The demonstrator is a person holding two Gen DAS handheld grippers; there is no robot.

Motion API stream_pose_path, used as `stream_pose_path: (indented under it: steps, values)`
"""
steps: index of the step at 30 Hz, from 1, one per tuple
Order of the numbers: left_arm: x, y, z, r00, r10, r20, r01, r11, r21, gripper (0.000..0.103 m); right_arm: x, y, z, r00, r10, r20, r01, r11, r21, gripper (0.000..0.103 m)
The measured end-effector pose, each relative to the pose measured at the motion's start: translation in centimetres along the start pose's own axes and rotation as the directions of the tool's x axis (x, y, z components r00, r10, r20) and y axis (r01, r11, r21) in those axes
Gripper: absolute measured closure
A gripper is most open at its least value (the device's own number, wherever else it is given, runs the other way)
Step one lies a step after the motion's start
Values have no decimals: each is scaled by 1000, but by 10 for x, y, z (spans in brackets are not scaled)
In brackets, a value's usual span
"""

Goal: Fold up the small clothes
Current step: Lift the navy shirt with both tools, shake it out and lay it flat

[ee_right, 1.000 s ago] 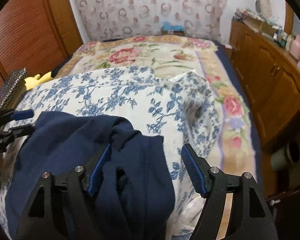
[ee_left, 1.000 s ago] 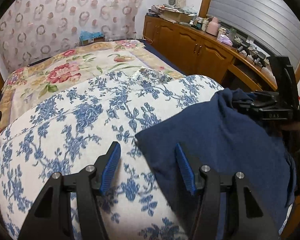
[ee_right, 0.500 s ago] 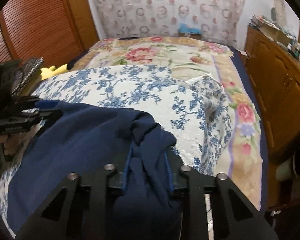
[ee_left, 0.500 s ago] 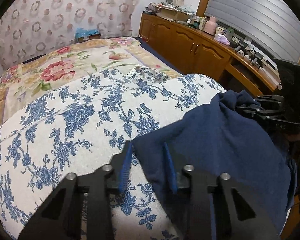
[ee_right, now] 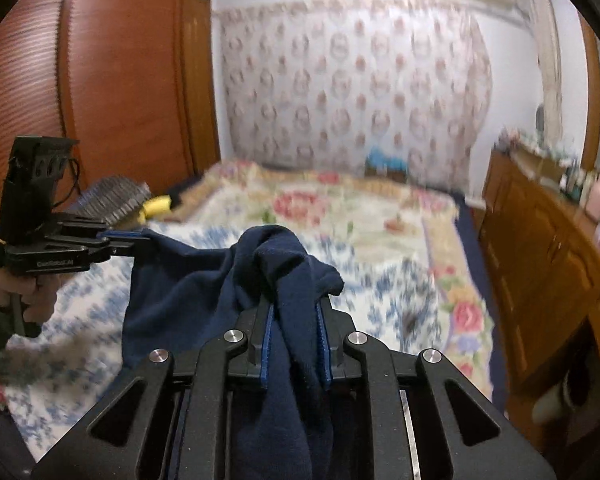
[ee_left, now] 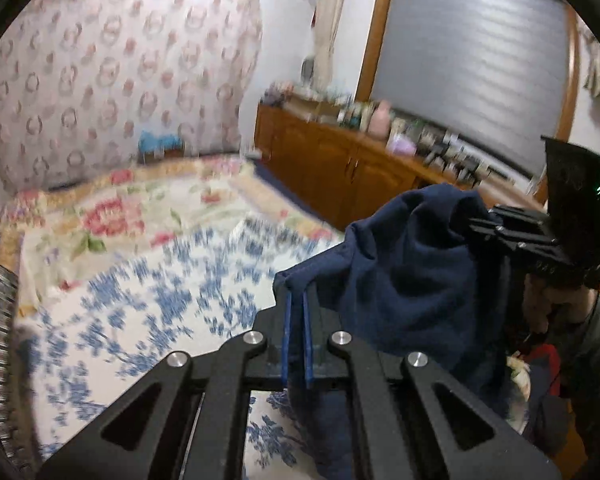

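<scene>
**Navy garment up off the bed**

Left gripper is pinched tight on a thin edge of the navy garment. Right gripper is closing on a thick bunched fold. The soft, rumpled cloth sags between them above the blue-flowered bedspread.

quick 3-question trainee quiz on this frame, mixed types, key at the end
1. True or false: the navy garment lies flat on the blue-floral bedspread.
2. Which tongs grip a thick bunch of cloth? A) left tongs B) right tongs
3. Fill in: along the bed's right side runs a wooden ____.

Key: 1 false, it hangs between both tongs; 2 B, the left tongs pinch a thin edge; 3 cabinet.
</scene>
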State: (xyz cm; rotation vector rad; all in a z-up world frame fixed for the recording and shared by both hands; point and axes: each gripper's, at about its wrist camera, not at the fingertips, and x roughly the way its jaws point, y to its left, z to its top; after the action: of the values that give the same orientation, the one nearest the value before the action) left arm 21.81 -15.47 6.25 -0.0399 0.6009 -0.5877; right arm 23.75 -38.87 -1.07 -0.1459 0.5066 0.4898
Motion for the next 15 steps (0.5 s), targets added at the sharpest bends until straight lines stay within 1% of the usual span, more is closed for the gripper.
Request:
stream_pose_path:
  steps: [3,7,9,10,11,13,15]
  values:
    - [-47,-10,10,997,9,80,-11,1000,23,101,-34,18,16,997,-10,82,12,1000,-20,88]
    - [-107,-20,18,985,23,173,-31,999,42,101,-82,46,35,981,-9,193,17,999,-42,88]
    - [-144,-29,19,973,35,227,-52,996,69,101,-102,58,41,972,-8,236,20,998,-51,88]
    - [-155,-32,17,970,41,238,-62,995,81,101,-115,67,45,965,-17,261,33,998,-57,88]
    - [-175,-37,15,964,48,262,-75,993,94,101,-125,75,48,960,-25,278,42,998,-55,88]
    - [-204,-43,13,955,46,294,-82,990,111,101,-144,90,52,952,-10,305,32,997,-66,88]
    - [-228,-48,11,944,56,325,-106,985,139,101,-162,108,54,943,-1,334,35,995,-95,88]
